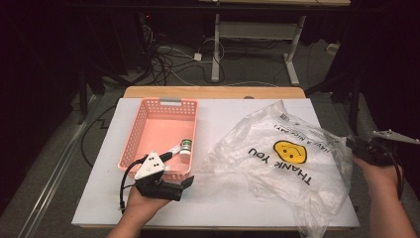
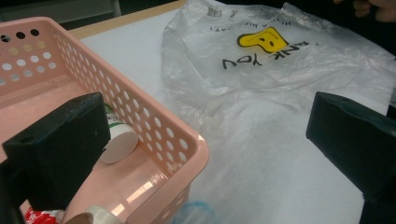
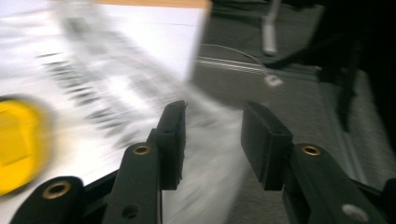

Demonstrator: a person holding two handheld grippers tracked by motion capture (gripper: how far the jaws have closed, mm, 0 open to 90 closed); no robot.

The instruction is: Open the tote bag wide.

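Note:
A pink perforated basket point(image 1: 148, 106) stands on the left of the white table. Inside it, by the right wall, lies a small bottle point(image 1: 185, 148) with a green label and a white cap point(image 2: 119, 144). A clear plastic bag point(image 1: 277, 158) with a yellow smiley and "THANK YOU" lies crumpled on the right. My left gripper point(image 1: 178, 167) is open wide at the basket's point(image 2: 187, 140) near right corner, one jaw inside by the bottle and the other outside over the bag point(image 2: 280, 70). My right gripper point(image 1: 369, 148) is open at the bag's right edge, with blurred plastic point(image 3: 210, 135) between its jaws.
A red-labelled item point(image 2: 42, 217) lies at the basket's near end. The table's right edge point(image 1: 341, 163) is next to my right gripper, with grey floor point(image 3: 303, 84) beyond. A desk frame point(image 1: 257, 44) and cables stand on the floor behind the table.

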